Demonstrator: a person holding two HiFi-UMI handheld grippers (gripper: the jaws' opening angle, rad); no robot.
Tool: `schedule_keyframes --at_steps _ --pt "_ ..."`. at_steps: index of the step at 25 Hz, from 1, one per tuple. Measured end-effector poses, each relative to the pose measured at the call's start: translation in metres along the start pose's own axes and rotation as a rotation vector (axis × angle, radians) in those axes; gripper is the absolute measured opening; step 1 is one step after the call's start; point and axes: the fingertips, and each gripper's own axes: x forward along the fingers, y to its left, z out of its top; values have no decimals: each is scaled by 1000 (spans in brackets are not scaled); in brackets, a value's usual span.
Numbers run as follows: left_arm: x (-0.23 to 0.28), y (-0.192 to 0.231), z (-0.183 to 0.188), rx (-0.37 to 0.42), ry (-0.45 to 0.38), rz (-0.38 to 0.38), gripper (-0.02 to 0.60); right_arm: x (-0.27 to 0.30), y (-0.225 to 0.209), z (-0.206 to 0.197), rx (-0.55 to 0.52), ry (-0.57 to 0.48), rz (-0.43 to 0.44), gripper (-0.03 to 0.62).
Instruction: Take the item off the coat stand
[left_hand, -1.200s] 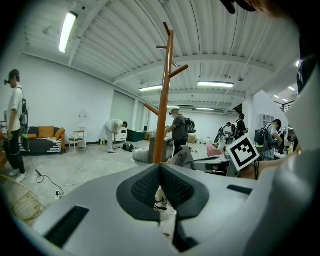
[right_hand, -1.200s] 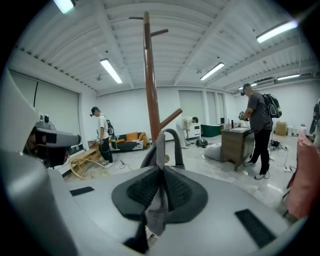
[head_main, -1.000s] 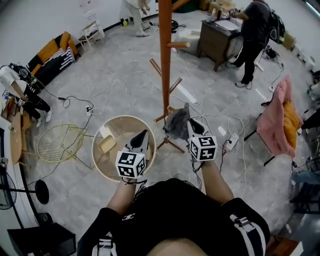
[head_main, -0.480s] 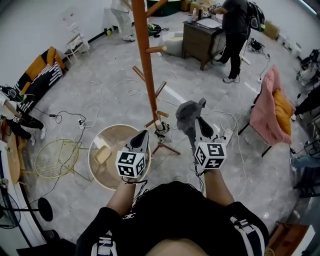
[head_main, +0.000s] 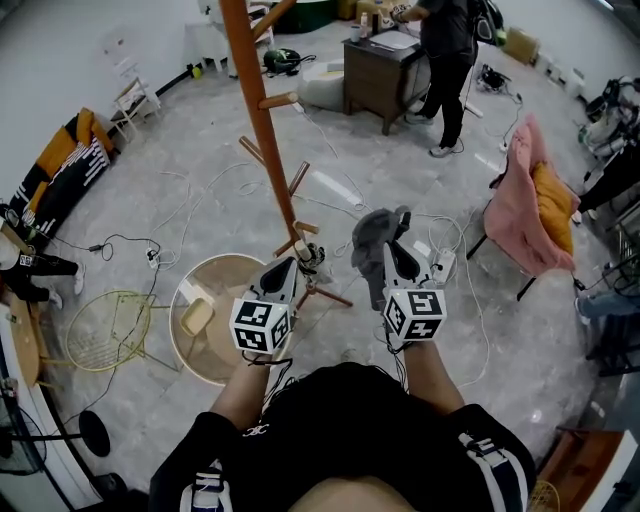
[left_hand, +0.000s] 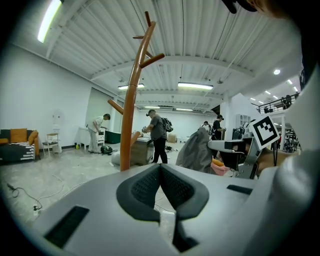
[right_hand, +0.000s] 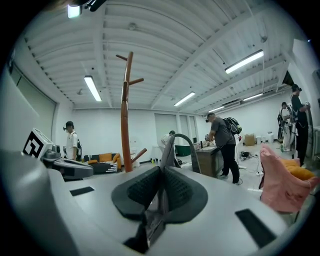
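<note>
The right hand-held gripper (head_main: 392, 252) is clenched on a fold of the grey fabric item (head_main: 375, 230). The item is held up in the air, apart from the coat stand (head_main: 258, 120) and to the right of its pole, above the floor. The left hand-held gripper (head_main: 284, 270) has its jaws pressed together with nothing between them, close to the stand's feet.

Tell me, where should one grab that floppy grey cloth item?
Probably its thin flat edge, pinched from the near side, as the right gripper does now. The floppy grey cloth item looks limp and bulky elsewhere, so only a thin edge fits between narrow jaws.
</note>
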Motion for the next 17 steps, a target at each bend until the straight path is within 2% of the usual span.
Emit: schedule_keyframes --at_steps 17 --pt "-13 2 -8 -11 11 20 15 -6 18 -3 -6 6 46 40"
